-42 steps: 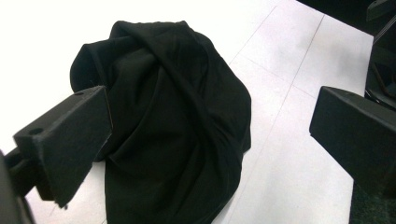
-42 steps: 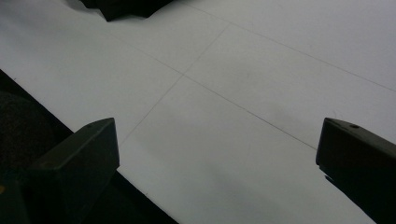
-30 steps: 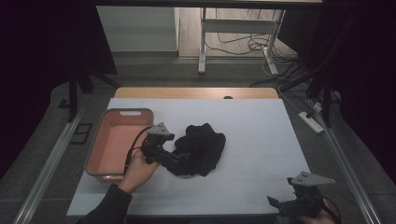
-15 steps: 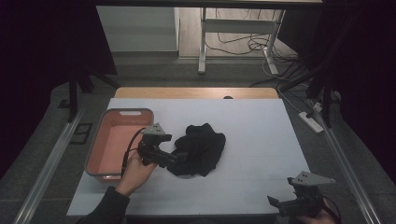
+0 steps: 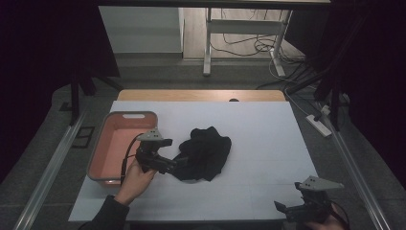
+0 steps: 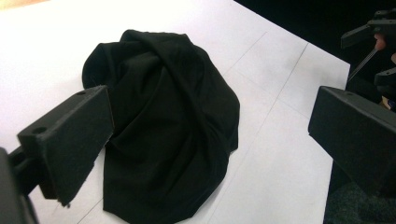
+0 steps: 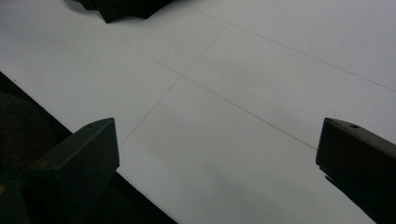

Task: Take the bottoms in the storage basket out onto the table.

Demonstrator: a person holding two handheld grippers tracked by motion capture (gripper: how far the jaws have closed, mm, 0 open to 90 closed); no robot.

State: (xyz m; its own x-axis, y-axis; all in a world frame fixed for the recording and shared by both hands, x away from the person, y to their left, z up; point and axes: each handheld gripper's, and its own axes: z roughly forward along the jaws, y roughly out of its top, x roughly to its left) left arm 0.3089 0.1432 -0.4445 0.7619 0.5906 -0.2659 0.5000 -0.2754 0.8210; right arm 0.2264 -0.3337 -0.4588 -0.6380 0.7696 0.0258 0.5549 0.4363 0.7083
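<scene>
Work in hand: picking up the crumpled black cloth garment (image 5: 203, 153) from the white desk (image 5: 268, 143), as I judge it.
My left claw (image 5: 174, 164): jaws wide apart, holding nothing; the near edge of the garment lies just ahead, between them.
My right claw (image 5: 282, 209): jaws apart and empty, over bare desk at the near right corner, with the garment well off ahead of it.
Salmon-pink plastic tub (image 5: 107, 143): just beside my left claw, on the side away from the garment; it looks empty.
Done: approach made.
Left: close on the cloth, lift it, and likely carry it to the tub; that destination is my guess.
</scene>
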